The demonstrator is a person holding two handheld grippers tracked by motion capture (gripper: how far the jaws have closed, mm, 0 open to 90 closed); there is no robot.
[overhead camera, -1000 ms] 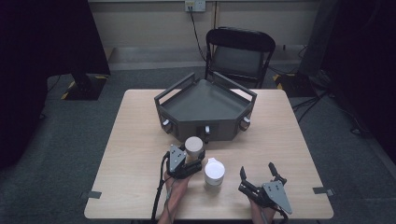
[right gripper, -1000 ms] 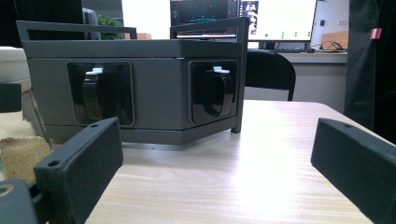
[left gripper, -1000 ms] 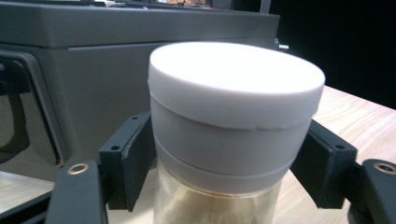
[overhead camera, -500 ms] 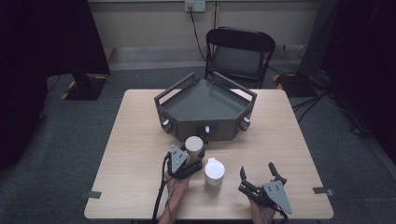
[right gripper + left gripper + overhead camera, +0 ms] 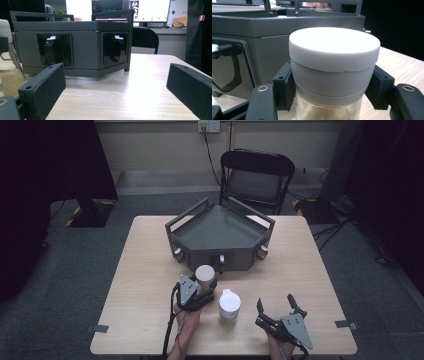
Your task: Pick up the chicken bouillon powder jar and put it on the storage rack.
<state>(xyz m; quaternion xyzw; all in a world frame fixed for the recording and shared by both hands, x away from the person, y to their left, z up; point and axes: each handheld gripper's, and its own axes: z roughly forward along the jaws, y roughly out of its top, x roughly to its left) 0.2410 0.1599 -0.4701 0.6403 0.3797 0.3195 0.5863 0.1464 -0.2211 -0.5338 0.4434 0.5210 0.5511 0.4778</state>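
A jar with a white lid (image 5: 334,47) and yellowish contents stands in front of the grey box (image 5: 220,237). My left gripper (image 5: 204,286) is shut on it, with the black pads (image 5: 284,88) pressing its neck from both sides just below the lid. In the high view this jar (image 5: 204,274) is close to the box's front wall. A second white-lidded jar (image 5: 230,303) stands free on the table just right of it. My right gripper (image 5: 275,301) rests open near the table's front edge, right of that jar, its jaws wide apart (image 5: 116,82) with nothing between them.
The grey box has raised rails and dark windowed panels (image 5: 53,50) on its sides. A folding chair (image 5: 257,180) stands behind the wooden table (image 5: 145,270). A jar's edge (image 5: 6,50) shows at the left of the right gripper view.
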